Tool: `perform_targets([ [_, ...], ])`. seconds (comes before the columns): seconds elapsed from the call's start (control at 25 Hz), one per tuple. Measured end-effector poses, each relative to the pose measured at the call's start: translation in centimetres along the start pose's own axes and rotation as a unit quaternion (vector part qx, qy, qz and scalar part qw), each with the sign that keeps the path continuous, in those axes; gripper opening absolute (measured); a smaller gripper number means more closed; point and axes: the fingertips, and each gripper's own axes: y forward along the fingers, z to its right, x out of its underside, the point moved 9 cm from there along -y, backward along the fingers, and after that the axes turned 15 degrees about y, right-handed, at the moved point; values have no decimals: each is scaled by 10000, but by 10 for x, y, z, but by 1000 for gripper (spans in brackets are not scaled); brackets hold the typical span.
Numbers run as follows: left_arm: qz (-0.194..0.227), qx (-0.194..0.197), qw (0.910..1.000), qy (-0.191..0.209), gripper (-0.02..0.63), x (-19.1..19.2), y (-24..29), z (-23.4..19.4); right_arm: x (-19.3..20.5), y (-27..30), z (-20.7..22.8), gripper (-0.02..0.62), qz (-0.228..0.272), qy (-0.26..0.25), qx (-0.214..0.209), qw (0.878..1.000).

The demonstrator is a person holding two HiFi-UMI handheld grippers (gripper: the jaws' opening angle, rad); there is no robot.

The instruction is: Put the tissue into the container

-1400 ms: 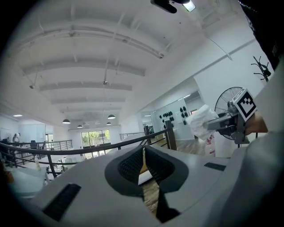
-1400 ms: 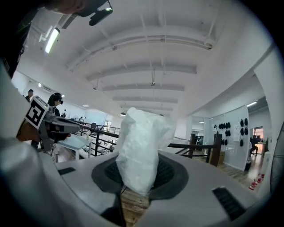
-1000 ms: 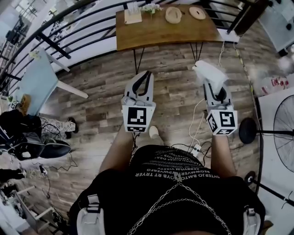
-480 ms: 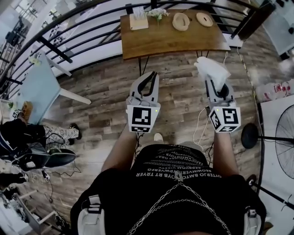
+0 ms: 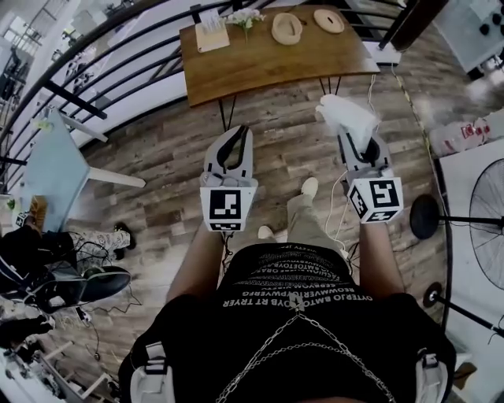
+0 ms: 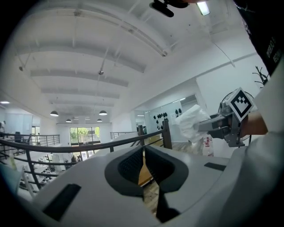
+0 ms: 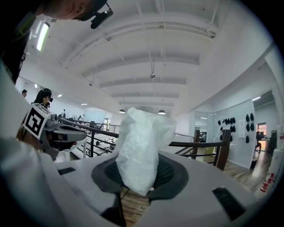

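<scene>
A crumpled white tissue (image 5: 346,116) sticks up from my right gripper (image 5: 346,134), which is shut on it over the wooden floor. In the right gripper view the tissue (image 7: 140,146) fills the space between the pads of that gripper (image 7: 141,177). My left gripper (image 5: 239,130) is held level beside it, shut and empty; the left gripper view shows its pads (image 6: 133,166) nearly touching. Ahead stands a wooden table (image 5: 268,67) bearing two round woven containers (image 5: 287,28) (image 5: 329,21), a small box (image 5: 209,35) and flowers (image 5: 242,16).
A black railing (image 5: 102,71) runs behind and left of the table. A light blue table (image 5: 55,165) and a seated person (image 5: 47,252) are at the left. A fan on a stand (image 5: 480,228) is at the right. Cables (image 5: 339,212) lie on the floor.
Both grippers have moved forward toward the wooden table, the tissue still held. The person's foot now shows stepping between the grippers.
</scene>
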Motion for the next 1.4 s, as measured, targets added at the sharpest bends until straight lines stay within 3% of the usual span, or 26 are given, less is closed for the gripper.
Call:
perform_targets([
  [0.28,22,-346,9994,24,38,-11,36,-10,-11,20,38,126,78,-192,14,9998],
  [1.04,-261,-516,9983,114,38,-35,218,-5,-52,146,180,123,25,-230,-389,9990],
  [1.4,-540,-952,9938,205,38,-54,263,1,-68,178,246,123,-75,-176,-811,9965],
])
